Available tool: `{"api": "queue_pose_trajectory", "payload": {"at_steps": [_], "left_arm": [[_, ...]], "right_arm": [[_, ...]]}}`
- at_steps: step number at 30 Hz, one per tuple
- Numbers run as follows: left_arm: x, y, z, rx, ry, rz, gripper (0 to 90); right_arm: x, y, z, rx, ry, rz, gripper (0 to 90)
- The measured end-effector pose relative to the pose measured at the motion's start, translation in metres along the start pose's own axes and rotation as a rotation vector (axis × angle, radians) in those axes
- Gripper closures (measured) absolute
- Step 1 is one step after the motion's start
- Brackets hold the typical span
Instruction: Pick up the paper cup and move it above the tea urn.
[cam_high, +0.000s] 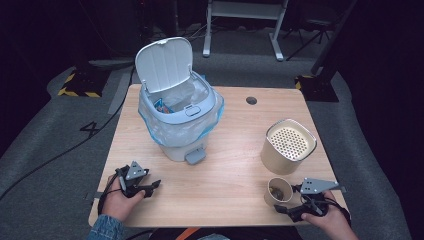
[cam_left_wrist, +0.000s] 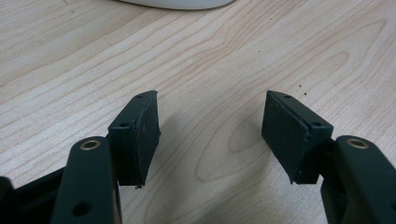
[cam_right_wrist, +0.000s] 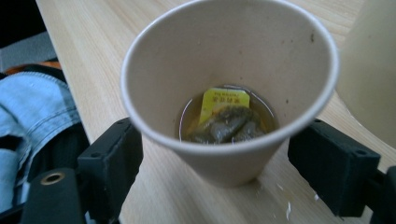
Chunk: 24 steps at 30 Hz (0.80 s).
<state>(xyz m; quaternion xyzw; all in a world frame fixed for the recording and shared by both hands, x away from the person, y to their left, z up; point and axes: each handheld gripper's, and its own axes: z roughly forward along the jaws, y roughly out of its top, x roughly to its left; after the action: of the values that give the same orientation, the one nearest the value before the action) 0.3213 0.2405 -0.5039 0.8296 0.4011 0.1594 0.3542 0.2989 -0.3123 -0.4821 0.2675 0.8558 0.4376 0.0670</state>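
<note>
right gripper (cam_right_wrist: 224, 158) astride paper cup (cam_right_wrist: 229, 93) (table edge near)

"4" marked on floor (cam_high: 90, 128), tea bag tag (cam_right_wrist: 224, 103) print unreadable

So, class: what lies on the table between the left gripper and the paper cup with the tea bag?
Nothing: in the high view, bare wood runs from the left gripper to the paper cup.
</note>
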Motion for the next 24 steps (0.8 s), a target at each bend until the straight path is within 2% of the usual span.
{"api": "queue_pose_trajectory", "payload": {"at_steps": [4,6,9,10,16,24], "left_arm": [[0.0,0.0,0.0,0.0,0.0,0.0,37.1],[0.0,0.0,0.0,0.0,0.0,0.001,37.1],[0.0,0.0,0.0,0.0,0.001,0.001,37.1],[0.0,0.0,0.0,0.0,0.0,0.0,37.1],[0.0,0.0,0.0,0.0,0.0,0.0,37.1],[0.0,0.0,0.0,0.001,0.001,0.004,37.1]], "right_arm": [[0.0,-0.001,0.008,-0.043,0.009,0.001,19.7],[0.0,-0.002,0.01,-0.047,0.01,0.002,19.6],[-0.001,-0.004,0.014,-0.064,0.009,0.007,21.8],[-0.002,-0.005,0.015,-0.075,0.001,0.008,26.1],[-0.004,-0.005,0.011,-0.111,-0.005,-0.001,30.5],[-0.002,0.004,0.001,-0.129,-0.003,-0.026,31.0]]}}
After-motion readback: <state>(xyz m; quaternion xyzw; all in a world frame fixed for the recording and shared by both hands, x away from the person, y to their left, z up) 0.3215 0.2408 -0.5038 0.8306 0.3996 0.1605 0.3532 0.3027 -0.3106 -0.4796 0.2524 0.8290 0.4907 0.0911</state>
